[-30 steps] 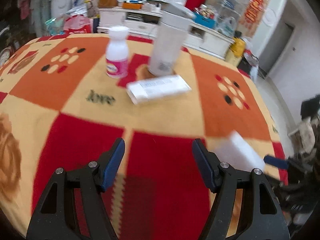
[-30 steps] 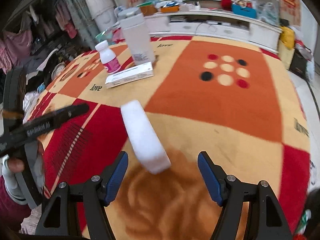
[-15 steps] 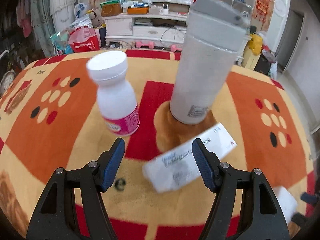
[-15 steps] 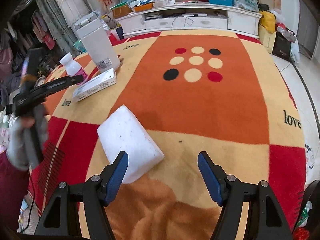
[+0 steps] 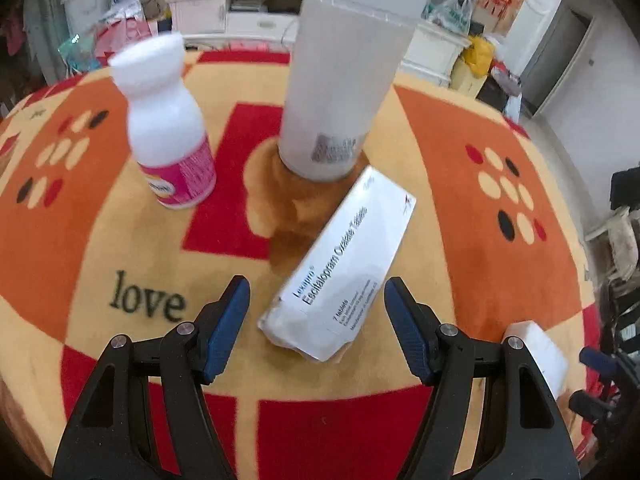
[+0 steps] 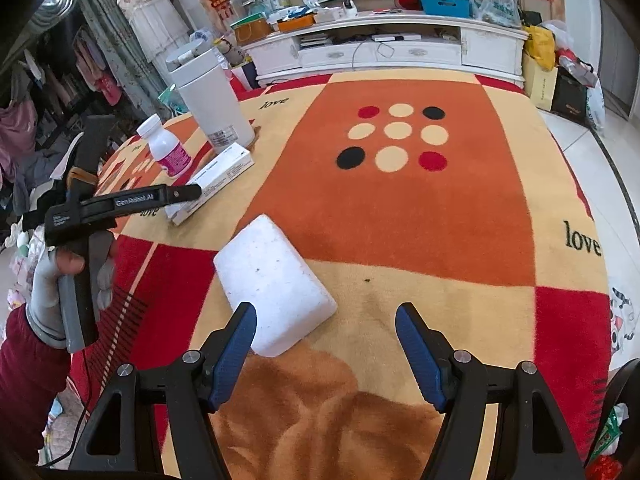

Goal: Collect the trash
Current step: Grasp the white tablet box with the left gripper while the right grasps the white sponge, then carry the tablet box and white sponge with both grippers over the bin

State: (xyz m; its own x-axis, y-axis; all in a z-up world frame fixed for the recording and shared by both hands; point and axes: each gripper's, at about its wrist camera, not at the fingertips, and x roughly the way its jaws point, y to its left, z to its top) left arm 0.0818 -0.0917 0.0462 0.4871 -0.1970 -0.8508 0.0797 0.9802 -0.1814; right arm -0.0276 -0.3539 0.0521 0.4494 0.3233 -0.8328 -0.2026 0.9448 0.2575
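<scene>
A white medicine box (image 5: pixel 344 264) lies flat on the patterned tablecloth, its near end between the open jaws of my left gripper (image 5: pixel 317 304). A white pill bottle with a pink label (image 5: pixel 168 136) stands to its left, and a tall white lidded bin (image 5: pixel 344 72) stands behind it. A white foam block (image 6: pixel 274 284) lies just ahead of my right gripper (image 6: pixel 326 328), which is open, with its left fingertip beside the block's near edge. The box (image 6: pixel 212 182), bottle (image 6: pixel 166 148), bin (image 6: pixel 210 100) and left gripper (image 6: pixel 188 192) also show in the right wrist view.
The red, orange and cream tablecloth (image 6: pixel 400 208) covers the whole table. A white cabinet (image 6: pixel 384 48) with clutter stands behind the table. The foam block also shows at the right edge of the left wrist view (image 5: pixel 544 352).
My left gripper has moved forward to the medicine box, which now lies between its jaws. My right gripper has closed in on the foam block. Both stay open.
</scene>
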